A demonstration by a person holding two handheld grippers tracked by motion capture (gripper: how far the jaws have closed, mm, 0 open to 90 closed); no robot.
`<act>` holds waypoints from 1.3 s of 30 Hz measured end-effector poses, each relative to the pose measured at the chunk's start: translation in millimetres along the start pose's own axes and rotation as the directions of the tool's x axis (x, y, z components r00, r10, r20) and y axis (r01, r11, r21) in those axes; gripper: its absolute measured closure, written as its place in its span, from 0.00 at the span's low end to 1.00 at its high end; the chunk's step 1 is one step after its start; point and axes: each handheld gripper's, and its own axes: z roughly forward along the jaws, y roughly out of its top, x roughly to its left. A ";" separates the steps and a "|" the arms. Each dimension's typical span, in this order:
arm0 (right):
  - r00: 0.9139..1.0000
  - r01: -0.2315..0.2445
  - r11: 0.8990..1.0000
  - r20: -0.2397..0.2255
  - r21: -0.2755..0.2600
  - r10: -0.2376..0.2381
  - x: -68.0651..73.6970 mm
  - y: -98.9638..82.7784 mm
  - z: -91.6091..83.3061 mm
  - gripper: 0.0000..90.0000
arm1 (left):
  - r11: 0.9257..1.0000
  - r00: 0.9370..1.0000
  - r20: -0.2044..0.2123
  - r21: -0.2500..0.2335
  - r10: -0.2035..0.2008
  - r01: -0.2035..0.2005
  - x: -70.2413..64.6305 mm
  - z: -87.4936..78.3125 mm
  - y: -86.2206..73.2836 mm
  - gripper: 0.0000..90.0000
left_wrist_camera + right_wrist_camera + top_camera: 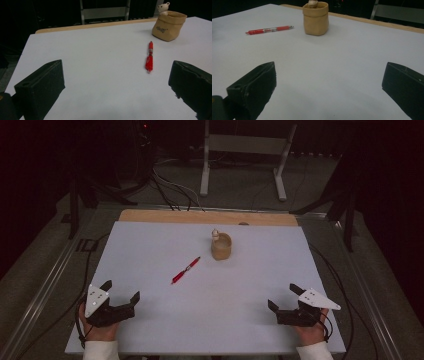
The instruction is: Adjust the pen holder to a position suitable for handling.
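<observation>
A red pen (185, 270) lies slanted near the middle of the white table top (150, 250). Behind it to the right stands a tan bag-shaped holder (221, 247) with a small bear figure on its far rim. The left gripper view has the red pen (149, 56) ahead and the tan holder (169, 26) beyond it. The right gripper view has the tan holder (315, 18) and the red pen (269, 29) far ahead. My left gripper (120, 290) rests open at the front left. My right gripper (285, 297) rests open at the front right. Nothing is between either pair of jaws.
A wooden strip (207, 217) runs along the table's far edge. Past it stands a white metal frame (245, 155) on the floor, with cables (170, 190) to its left. Dark stands flank both sides of the table.
</observation>
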 end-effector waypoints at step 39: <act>1.000 -0.011 1.000 0.000 -0.027 0.011 14.1 46.2 22.8 0.00 | 0.999 1.000 -0.004 0.041 0.018 -0.018 -3.7 7.4 -4.4 0.01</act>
